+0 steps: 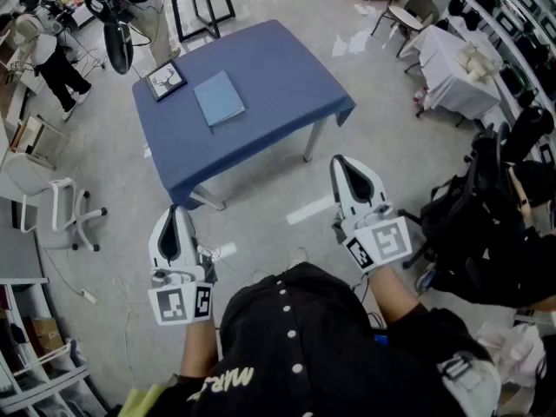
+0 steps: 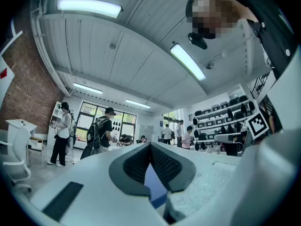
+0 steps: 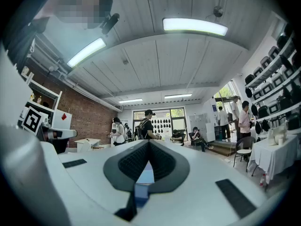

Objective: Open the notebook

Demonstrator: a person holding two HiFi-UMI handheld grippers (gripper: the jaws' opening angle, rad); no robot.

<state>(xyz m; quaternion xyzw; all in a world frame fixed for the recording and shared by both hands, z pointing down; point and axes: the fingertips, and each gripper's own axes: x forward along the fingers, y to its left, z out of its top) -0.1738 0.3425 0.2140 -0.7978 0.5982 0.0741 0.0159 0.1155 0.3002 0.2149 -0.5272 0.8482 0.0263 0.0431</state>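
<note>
On the tabletop (image 1: 287, 68) lay a light-looking notebook (image 1: 219, 98), liftable by its cover edge; left gripper (image 1: 172, 220) and right gripper (image 1: 347, 170) jaws were closed, empty.

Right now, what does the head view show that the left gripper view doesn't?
Head view only: the closed notebook lying on the blue table beside a framed picture. Left gripper view only: ceiling lights and the far windows. Both: the left tool, shut and empty, short of the table.
</note>
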